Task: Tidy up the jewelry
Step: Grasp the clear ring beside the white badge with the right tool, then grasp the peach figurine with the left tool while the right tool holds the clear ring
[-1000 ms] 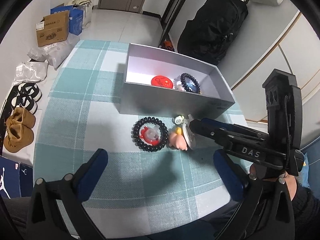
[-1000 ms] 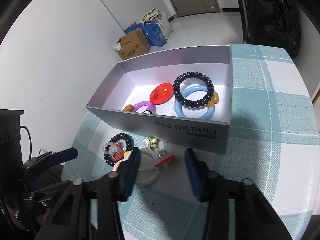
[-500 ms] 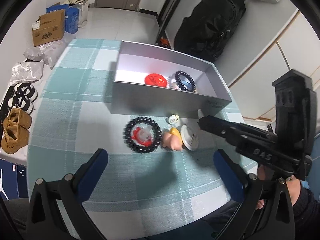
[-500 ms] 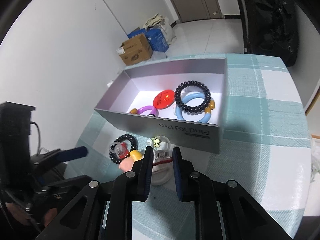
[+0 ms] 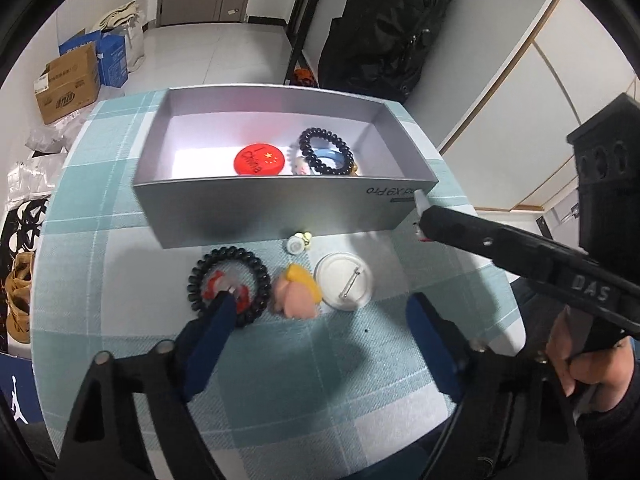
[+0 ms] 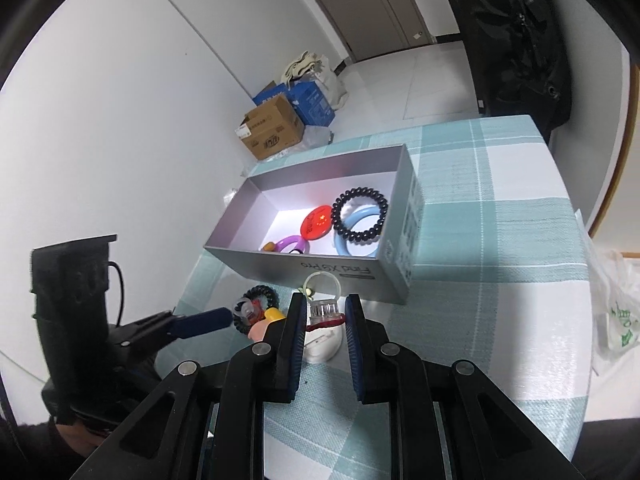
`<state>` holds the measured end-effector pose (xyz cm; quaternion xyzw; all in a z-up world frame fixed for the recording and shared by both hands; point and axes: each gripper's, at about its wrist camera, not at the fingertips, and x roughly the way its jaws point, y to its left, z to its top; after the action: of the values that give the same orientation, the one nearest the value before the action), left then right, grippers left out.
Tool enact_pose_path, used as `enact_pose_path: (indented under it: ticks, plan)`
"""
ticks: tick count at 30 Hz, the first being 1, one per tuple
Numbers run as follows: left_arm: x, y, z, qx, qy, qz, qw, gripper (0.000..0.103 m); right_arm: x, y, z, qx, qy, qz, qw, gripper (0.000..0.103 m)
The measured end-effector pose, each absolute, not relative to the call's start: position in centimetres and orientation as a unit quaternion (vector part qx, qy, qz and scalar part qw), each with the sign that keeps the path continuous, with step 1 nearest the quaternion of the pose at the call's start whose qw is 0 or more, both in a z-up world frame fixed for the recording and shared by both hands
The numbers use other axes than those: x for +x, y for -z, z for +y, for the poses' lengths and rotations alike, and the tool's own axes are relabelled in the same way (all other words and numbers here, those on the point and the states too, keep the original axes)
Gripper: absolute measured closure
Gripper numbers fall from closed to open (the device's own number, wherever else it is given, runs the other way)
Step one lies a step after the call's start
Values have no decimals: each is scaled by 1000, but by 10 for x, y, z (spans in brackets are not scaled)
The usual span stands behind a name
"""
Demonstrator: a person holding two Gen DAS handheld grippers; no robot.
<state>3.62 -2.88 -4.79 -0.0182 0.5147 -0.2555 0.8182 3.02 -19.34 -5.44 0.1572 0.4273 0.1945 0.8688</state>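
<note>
A grey open box (image 5: 256, 208) (image 6: 304, 268) on the checked cloth holds a red badge (image 5: 259, 160), a black coil band (image 5: 326, 152) on a blue ring (image 6: 360, 232) and a purple ring (image 6: 290, 243). My right gripper (image 6: 325, 314) is shut on a small clear and red hair clip (image 6: 325, 311), lifted in front of the box; it also shows in the left wrist view (image 5: 420, 216). My left gripper (image 5: 320, 320) is open above a black coil band with a red piece inside (image 5: 228, 280), a pink and yellow charm (image 5: 296, 292) and a white badge (image 5: 344, 286).
A small white ring with a green charm (image 5: 298, 242) lies against the box front. Cardboard and blue boxes (image 5: 72, 80) and shoes (image 5: 20, 300) are on the floor to the left. A black backpack (image 5: 384, 28) stands behind the table. A plastic bag (image 6: 616, 312) lies at the right edge.
My right gripper closed on the hair clip and lifted it off the white badge toward the box's right end. My left gripper moved closer to the loose items.
</note>
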Motion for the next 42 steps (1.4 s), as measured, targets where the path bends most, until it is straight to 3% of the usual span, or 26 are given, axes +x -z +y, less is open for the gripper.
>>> enact_pose_path:
  ticks: [5, 12, 14, 16, 23, 29, 30, 31, 42]
  plan:
    - [34, 52, -37, 17, 253, 513, 820, 32, 29, 52, -199, 166, -194, 424, 869, 85]
    - [34, 55, -38, 49, 241, 507, 826, 57, 27, 50, -199, 167, -194, 422, 870, 85]
    - [37, 55, -40, 56, 239, 503, 829, 64, 26, 50, -200, 168, -195, 421, 870, 85]
    - [37, 55, -40, 62, 239, 502, 829, 81, 26, 48, -200, 169, -194, 419, 871, 85]
    - [32, 53, -49, 80, 247, 494, 830, 82, 25, 46, -203, 175, -190, 413, 874, 85]
    - [31, 37, -37, 23, 259, 480, 838, 84, 19, 33, -202, 179, -211, 382, 882, 85]
    - [32, 31, -31, 6, 258, 473, 842, 95, 19, 30, -202, 180, -214, 376, 884, 85]
    - [33, 28, -28, -3, 259, 471, 843, 99, 18, 28, -202, 182, -218, 370, 885, 85]
    - [44, 36, -28, -52, 267, 508, 817, 96, 26, 31, -201, 194, -218, 377, 879, 85]
